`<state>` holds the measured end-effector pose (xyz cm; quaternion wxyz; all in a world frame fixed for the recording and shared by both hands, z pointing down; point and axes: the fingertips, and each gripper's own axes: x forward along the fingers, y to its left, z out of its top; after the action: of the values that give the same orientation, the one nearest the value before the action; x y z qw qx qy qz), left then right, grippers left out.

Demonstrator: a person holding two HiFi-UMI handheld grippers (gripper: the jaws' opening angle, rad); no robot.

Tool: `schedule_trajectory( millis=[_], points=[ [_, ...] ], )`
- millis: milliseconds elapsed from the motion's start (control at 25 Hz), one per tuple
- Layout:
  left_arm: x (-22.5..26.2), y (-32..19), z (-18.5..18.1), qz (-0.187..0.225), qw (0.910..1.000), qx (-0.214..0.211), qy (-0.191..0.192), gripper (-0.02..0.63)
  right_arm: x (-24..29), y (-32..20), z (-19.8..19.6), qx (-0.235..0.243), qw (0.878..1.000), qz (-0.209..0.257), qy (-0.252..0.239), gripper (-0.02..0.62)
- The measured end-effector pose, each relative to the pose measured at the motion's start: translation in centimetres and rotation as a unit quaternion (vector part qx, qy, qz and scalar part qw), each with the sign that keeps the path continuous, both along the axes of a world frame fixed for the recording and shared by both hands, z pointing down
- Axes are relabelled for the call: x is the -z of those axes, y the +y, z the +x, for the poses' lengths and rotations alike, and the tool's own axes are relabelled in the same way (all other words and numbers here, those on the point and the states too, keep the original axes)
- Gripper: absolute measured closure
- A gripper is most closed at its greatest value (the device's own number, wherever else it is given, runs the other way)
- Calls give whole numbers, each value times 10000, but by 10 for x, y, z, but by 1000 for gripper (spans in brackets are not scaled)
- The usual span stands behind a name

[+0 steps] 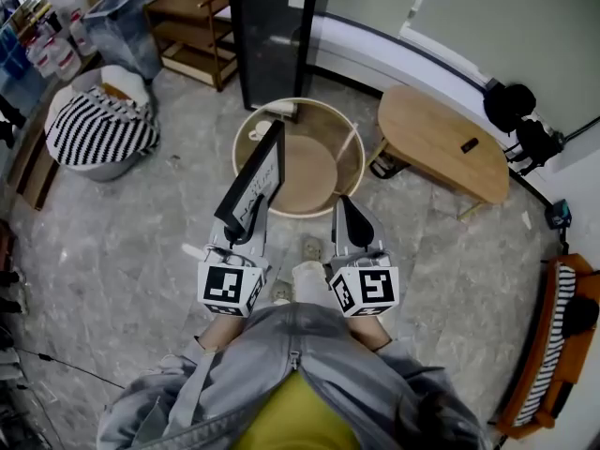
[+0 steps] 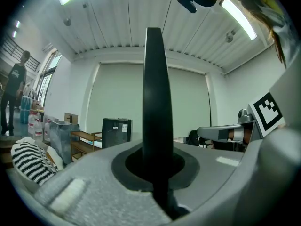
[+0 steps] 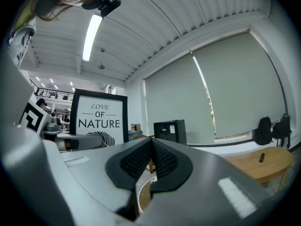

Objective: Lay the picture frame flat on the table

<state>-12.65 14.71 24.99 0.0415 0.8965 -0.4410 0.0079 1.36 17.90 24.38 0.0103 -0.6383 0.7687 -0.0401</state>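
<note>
The picture frame [image 1: 255, 181], black-edged with a white print, stands upright and tilted over the near-left rim of the round wooden table [image 1: 349, 127]. My left gripper [image 1: 246, 228] is shut on its lower edge. In the left gripper view the frame [image 2: 154, 93] shows edge-on as a dark vertical bar rising from between the jaws. The right gripper view shows its front [image 3: 99, 119], lettered "LOVE OF NATURE". My right gripper [image 1: 349, 204] hovers beside it at the table's near edge, shut and empty; its ribbed pads [image 3: 162, 161] meet.
A white cup [image 1: 260, 129] sits on the round table. A black cabinet [image 1: 275, 36] stands behind it, a wooden shelf [image 1: 192, 31] to the back left, an oval wooden table [image 1: 441, 143] to the right. A striped bundle [image 1: 98, 125] lies at left, an orange seat [image 1: 553, 345] at right.
</note>
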Motion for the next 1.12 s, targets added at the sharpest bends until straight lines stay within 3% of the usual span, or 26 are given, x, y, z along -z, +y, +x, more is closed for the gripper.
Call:
schedule_trajectory(
  millis=[480, 880, 1120],
  points=[
    [-5, -106, 48, -38, 9999, -96, 12, 595, -1, -117, 37, 176, 9998, 65, 1, 595],
    [-10, -211, 107, -148, 9998, 68, 85, 595, -6, -239, 89, 612, 9981, -41, 2, 595],
    [-18, -250, 133, -190, 9997, 85, 152, 595, -17, -287, 106, 982, 9951, -63, -91, 595]
  ],
)
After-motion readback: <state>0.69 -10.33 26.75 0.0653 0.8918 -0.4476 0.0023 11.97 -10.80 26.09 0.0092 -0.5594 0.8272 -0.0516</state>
